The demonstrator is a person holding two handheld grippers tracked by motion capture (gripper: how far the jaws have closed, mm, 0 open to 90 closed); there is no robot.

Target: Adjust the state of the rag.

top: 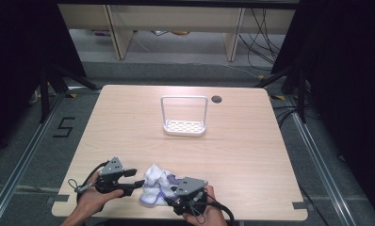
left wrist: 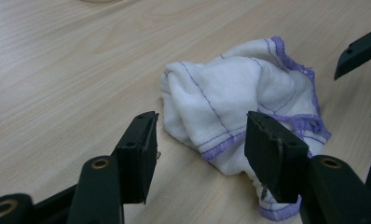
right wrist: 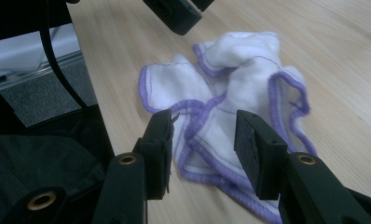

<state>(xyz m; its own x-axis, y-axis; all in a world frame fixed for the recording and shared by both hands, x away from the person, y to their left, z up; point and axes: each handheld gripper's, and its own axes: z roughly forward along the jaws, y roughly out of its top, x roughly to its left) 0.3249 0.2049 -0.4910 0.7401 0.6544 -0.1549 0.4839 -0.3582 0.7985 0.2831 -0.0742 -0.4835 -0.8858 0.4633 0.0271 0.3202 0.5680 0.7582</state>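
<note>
A crumpled white cloth with a purple hem (top: 155, 183) lies near the table's front edge, between the two grippers. My left gripper (top: 135, 178) sits just left of it, held by a hand. In the left gripper view its jaws (left wrist: 200, 140) stand apart, a fold of the cloth (left wrist: 230, 93) reaching into the gap without being pinched. My right gripper (top: 170, 194) comes at the cloth from the front right. Its jaws (right wrist: 204, 140) straddle the hemmed edge of the cloth (right wrist: 239, 79), with space showing on both sides.
A white wire rack (top: 184, 120) with a tall loop handle stands at the table's middle, toward the back. A round cable hole (top: 216, 99) lies behind it. The table's front edge (top: 251, 217) runs close under both hands.
</note>
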